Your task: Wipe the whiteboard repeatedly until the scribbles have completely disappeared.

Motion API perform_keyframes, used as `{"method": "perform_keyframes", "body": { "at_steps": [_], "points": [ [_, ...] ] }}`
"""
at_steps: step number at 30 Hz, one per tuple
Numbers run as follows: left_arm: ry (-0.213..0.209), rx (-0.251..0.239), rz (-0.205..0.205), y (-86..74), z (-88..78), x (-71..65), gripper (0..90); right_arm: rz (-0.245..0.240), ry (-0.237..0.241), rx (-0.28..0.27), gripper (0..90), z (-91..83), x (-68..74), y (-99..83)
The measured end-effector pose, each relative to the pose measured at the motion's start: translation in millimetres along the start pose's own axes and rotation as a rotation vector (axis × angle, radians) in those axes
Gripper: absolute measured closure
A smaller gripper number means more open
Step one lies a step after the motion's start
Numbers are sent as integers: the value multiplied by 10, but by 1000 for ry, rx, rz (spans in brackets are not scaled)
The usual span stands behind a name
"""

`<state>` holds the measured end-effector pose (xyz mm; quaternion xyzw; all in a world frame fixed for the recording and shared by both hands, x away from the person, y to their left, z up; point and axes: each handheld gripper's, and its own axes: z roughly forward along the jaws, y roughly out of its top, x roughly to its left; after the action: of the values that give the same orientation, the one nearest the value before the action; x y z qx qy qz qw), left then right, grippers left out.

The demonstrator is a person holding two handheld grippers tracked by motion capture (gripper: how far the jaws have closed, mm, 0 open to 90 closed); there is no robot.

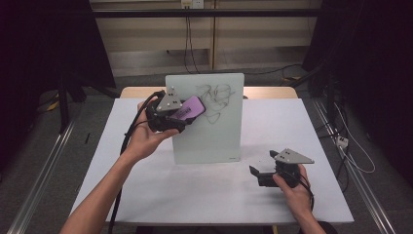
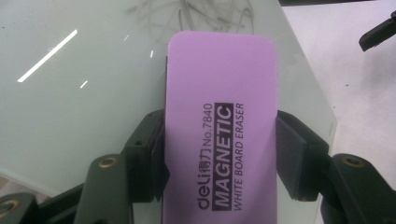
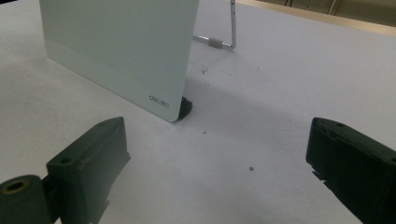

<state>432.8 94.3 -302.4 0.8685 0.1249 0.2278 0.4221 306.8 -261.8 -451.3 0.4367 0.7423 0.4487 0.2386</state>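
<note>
White and bare at its edges, the surface (image 1: 160,195) stands in a dim room with dark curtains at both sides and cables trailing across the grey floor. Propped upright near the middle of it is a small glass whiteboard (image 1: 214,131), its upper part marked with looping dark scribbles (image 1: 216,97). The left hand-held gripper (image 1: 181,113), raised in the person's left hand (image 1: 143,136), is clamped across the sides of a purple magnetic whiteboard eraser (image 2: 222,126); the eraser lies against the upper left of the board, its far end just beside the scribbles. In the left gripper view the printed back of the eraser faces the camera, with both black jaws pressed to its long edges. The right hand-held gripper (image 1: 258,173) rests low on the surface, near the board's lower right corner, its jaws spread wide with nothing between them. A metal stand (image 3: 224,37) props the board from behind.
</note>
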Motion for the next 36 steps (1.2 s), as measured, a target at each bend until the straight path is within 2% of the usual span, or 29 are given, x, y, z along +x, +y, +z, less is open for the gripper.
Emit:
{"method": "perform_keyframes", "body": {
  "at_steps": [5,13,20,23,25,33,36],
  "points": [
    [23,-15,-4,42,-32,30,411,0,1,0,55,1,-5,-1],
    [61,-50,-36,181,-195,247,410,0,2,0,55,2,-8,-1],
    [89,-81,-54,222,-284,351,410,1,2,0,55,2,-9,-1],
    [92,-75,-49,205,-264,324,410,-1,2,0,55,2,-9,-1],
    [94,-57,-25,193,-241,288,410,-1,2,0,55,2,-7,-1],
    [66,0,5,59,-126,114,409,-2,2,2,55,8,-5,0],
    [53,8,6,15,-95,70,409,-3,2,1,55,6,3,1]
  ]
}}
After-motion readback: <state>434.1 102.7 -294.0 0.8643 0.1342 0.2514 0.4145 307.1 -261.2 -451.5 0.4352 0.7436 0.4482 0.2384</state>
